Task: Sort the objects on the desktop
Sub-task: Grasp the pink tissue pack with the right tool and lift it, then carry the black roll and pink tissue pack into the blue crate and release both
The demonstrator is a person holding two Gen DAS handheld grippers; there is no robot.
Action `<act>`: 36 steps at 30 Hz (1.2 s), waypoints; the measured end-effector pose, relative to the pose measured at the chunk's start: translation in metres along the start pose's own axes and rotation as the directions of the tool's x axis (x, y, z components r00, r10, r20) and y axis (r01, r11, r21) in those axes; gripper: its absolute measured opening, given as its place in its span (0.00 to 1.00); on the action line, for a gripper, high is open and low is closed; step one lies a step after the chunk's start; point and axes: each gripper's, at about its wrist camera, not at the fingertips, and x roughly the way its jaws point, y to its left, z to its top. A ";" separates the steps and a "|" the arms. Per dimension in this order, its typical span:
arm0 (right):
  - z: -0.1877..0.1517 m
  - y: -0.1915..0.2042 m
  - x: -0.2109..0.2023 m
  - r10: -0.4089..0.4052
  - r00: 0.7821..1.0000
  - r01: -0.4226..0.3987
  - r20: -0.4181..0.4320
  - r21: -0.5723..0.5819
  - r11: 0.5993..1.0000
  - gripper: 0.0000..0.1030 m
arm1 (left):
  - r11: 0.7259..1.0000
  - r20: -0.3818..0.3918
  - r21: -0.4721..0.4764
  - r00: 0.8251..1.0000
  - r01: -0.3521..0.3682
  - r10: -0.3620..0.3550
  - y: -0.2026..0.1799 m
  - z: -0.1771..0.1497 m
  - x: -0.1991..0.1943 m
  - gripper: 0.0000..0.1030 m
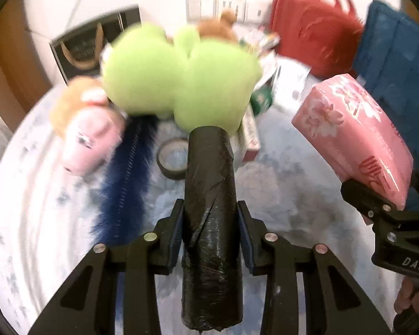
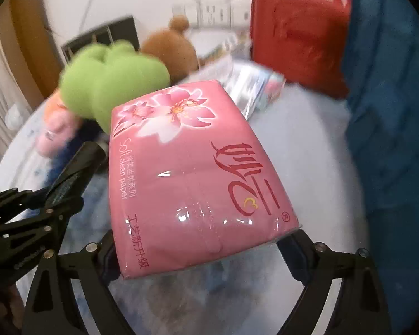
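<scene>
My left gripper (image 1: 209,209) is shut on a black roll of plastic bags (image 1: 209,167), which stands up between its blue pads above the table. In the right wrist view the same roll (image 2: 83,159) and the left gripper (image 2: 42,203) show at the lower left. My right gripper (image 2: 204,240) is shut on a pink pack of tissue paper (image 2: 195,167) with flower print, held by its near end and lifted off the table. From the left wrist view the pack (image 1: 357,131) hangs at the right in the right gripper (image 1: 377,209).
On the blue-white cloth (image 1: 279,184) lie a green plush (image 1: 181,75), a pink doll (image 1: 89,136), a dark blue furry strip (image 1: 125,173), a tape roll (image 1: 171,157) and small boxes (image 1: 250,131). A brown teddy (image 1: 218,25), red bag (image 1: 315,30) and blue bag (image 1: 393,64) stand behind.
</scene>
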 end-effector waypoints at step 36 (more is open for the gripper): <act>-0.101 -0.177 -0.396 -0.563 0.705 0.443 0.431 0.352 0.825 0.90 | 0.869 0.474 0.398 0.745 0.295 -0.470 -0.324 0.026 -0.270 0.34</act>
